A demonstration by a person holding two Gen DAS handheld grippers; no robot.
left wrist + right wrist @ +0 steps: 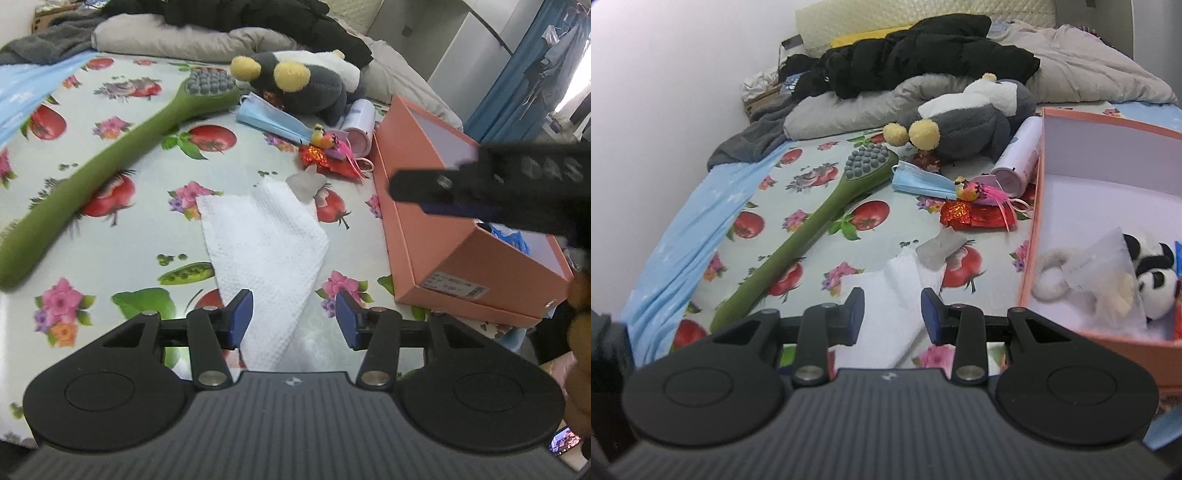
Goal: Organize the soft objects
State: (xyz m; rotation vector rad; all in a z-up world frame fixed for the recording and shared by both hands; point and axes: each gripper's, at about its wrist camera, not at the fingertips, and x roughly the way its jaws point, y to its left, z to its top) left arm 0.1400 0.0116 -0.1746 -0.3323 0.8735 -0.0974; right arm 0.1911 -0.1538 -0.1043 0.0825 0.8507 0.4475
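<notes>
A white paper towel [264, 236] lies on the fruit-print sheet, right in front of my open, empty left gripper [294, 319]; it also shows in the right wrist view [886, 295]. My right gripper [892, 314] is open and empty above the towel's near end; it shows in the left wrist view [498, 184] over the pink box [461, 236]. The box [1034, 236] holds a panda plush [1152, 273], a white fluffy ring [1051, 278] and a clear bag. A grey plush toy [306, 79] [967, 125] lies at the back.
A green massage brush [110, 155] [812, 229] lies to the left. A blue face mask [919, 181], a toy bird [971, 188], red wrappers [975, 216], a pink-white can [1019, 158] and a small clear bag [938, 249] lie near the box. Pillows and dark clothes pile at the back.
</notes>
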